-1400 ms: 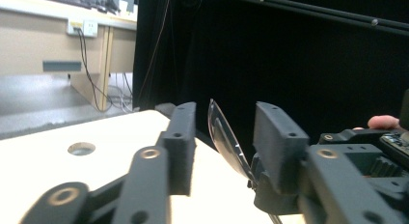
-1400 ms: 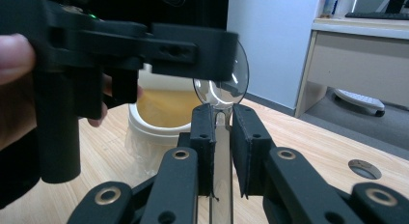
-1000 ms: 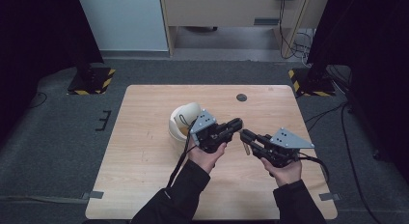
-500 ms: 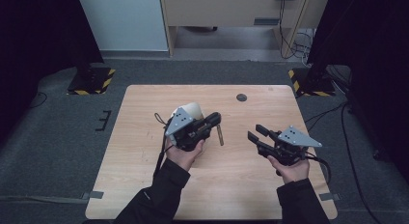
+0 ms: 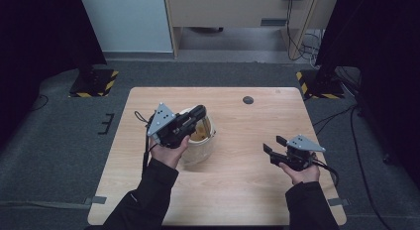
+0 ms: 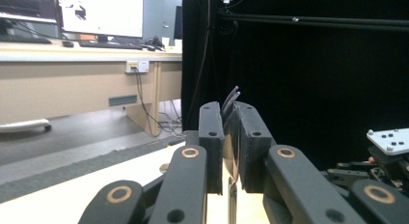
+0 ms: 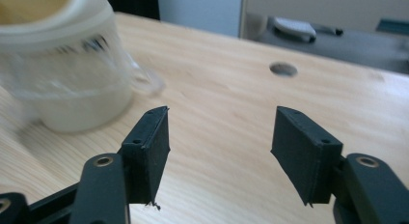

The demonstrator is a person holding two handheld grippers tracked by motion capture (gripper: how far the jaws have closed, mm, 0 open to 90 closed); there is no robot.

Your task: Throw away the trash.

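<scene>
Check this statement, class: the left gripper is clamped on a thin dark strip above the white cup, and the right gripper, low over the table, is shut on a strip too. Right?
Not quite. The right gripper holds nothing: the right gripper view shows its jaws apart over bare table, having just been opening. The left gripper is indeed clamped on a thin dark strip above the white cup.

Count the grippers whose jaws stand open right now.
1. The right gripper, low at the table's right, stands open with nothing between its jaws. The left gripper, above the white jug, is clamped on something thin and dark.
</scene>
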